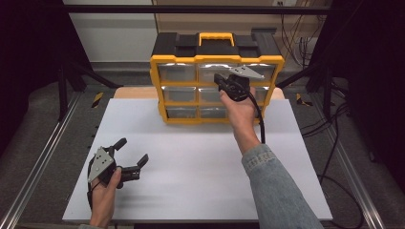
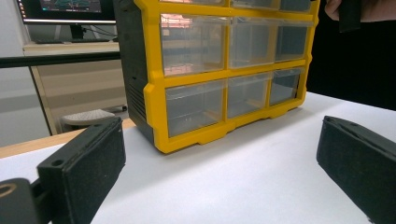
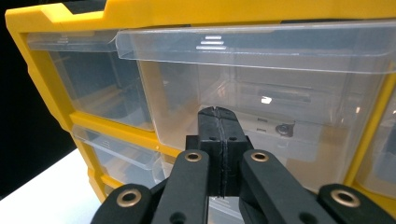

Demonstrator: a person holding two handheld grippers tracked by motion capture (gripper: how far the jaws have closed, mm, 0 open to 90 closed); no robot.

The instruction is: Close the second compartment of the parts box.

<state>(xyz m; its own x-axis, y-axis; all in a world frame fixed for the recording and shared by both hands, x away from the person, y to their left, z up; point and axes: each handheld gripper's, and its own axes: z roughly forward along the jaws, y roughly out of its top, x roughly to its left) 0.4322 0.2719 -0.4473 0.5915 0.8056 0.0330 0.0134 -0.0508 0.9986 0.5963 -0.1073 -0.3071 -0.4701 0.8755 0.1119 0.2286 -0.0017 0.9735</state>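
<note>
The right gripper's 2 fingers are pressed flat together with nothing between them, their tips right at the clear front of the top middle drawer; whether they touch it I cannot tell. That drawer sits a little proud of its neighbours, its lip forward of the yellow frame. In the high view the right gripper is held up level with the top row of the drawer cabinet, a yellow and black case with 3 rows of clear drawers and a yellow handle on top, standing at the far edge of the white table. The left gripper rests low near the table's near left corner, well apart from the cabinet, its fingers spread wide and holding nothing, pointed toward the cabinet's lower drawers
</note>
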